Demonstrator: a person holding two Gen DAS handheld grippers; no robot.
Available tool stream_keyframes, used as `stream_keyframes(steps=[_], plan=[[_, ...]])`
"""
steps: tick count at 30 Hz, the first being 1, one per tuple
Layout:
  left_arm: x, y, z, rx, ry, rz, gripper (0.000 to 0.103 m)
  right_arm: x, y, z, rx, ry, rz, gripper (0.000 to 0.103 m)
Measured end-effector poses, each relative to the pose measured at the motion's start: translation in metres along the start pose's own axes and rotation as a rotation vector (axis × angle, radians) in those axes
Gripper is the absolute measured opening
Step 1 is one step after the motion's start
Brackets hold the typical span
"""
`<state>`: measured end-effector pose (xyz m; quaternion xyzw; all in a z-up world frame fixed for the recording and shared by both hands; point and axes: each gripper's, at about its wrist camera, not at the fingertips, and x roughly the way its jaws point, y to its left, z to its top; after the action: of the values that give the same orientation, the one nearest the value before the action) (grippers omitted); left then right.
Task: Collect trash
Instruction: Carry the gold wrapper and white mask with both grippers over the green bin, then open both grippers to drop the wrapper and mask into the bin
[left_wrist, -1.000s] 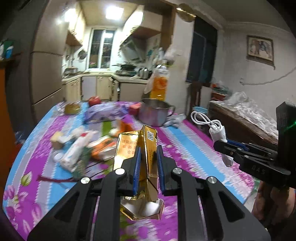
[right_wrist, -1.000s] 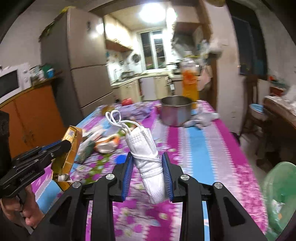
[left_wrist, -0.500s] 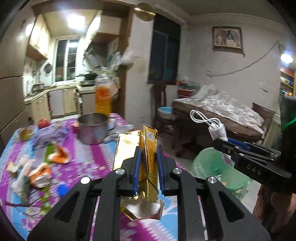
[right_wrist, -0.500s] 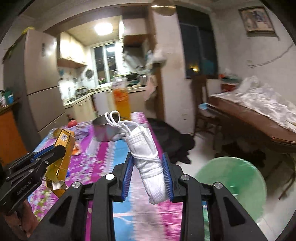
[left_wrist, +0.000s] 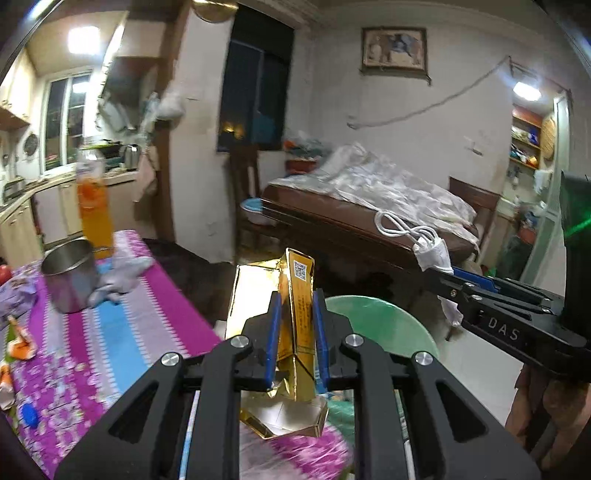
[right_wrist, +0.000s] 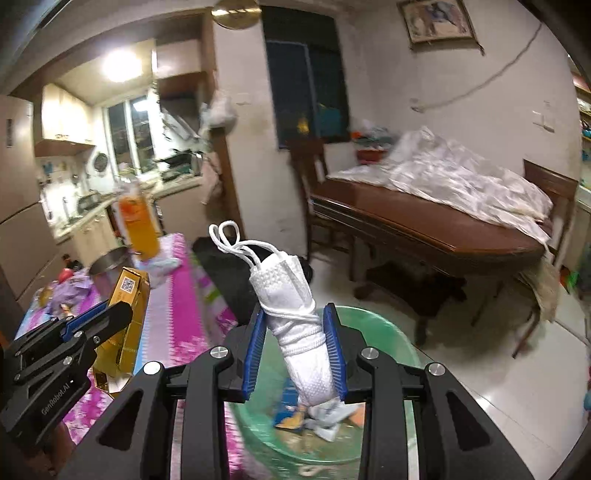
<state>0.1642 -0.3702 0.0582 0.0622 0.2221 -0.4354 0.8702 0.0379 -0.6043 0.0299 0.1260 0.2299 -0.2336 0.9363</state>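
Note:
My left gripper (left_wrist: 294, 341) is shut on a crumpled gold carton (left_wrist: 291, 317) and holds it in the air over the table's right edge. It also shows in the right wrist view (right_wrist: 123, 317) at the left. My right gripper (right_wrist: 295, 350) is shut on a rolled white face mask (right_wrist: 295, 317) with loose ear loops, held above a green plastic bin (right_wrist: 384, 332) with some trash inside. In the left wrist view the mask (left_wrist: 430, 253) and right gripper (left_wrist: 448, 280) are at the right, above the bin (left_wrist: 384, 325).
The table with a purple floral cloth (left_wrist: 122, 332) carries a steel pot (left_wrist: 70, 277), an orange drink bottle (left_wrist: 94, 206), wrappers and scraps (left_wrist: 20, 343). A wooden table with white sheeting (right_wrist: 443, 206) and a chair (right_wrist: 306, 192) stand behind the bin.
Both grippers have swung to the right, away from the table's littered part toward the green bin. The carton and the mask stay gripped as before.

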Motion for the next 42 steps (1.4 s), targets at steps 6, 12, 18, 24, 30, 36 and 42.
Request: stream_keyframes(steps=[6, 12, 18, 24, 30, 36, 42], plan=[[0.046, -0.030, 0.001, 0.007, 0.090, -0.052, 0.016, 0.030, -0.042, -0.002, 0.018, 0.107, -0.048, 0.033], [0.088, -0.047, -0.006, 0.023, 0.197, -0.053, 0.016, 0.077, -0.057, -0.001, 0.029, 0.213, -0.073, 0.033], [0.118, -0.045, -0.019, 0.026, 0.323, -0.064, 0.016, 0.113, -0.075, -0.008, 0.026, 0.310, -0.069, 0.033], [0.139, -0.043, -0.025, 0.019, 0.395, -0.053, 0.016, 0.134, -0.081, -0.017, 0.027, 0.386, -0.043, 0.033], [0.145, -0.044, -0.025, 0.018, 0.416, -0.061, 0.015, 0.148, -0.082, -0.028, 0.034, 0.423, -0.037, 0.033], [0.148, -0.044, -0.024, 0.005, 0.416, -0.035, 0.037, 0.149, -0.085, -0.031, 0.048, 0.397, -0.035, 0.062], [0.144, -0.040, -0.024, -0.012, 0.407, -0.016, 0.044, 0.139, -0.087, -0.028, 0.062, 0.367, -0.022, 0.062]])
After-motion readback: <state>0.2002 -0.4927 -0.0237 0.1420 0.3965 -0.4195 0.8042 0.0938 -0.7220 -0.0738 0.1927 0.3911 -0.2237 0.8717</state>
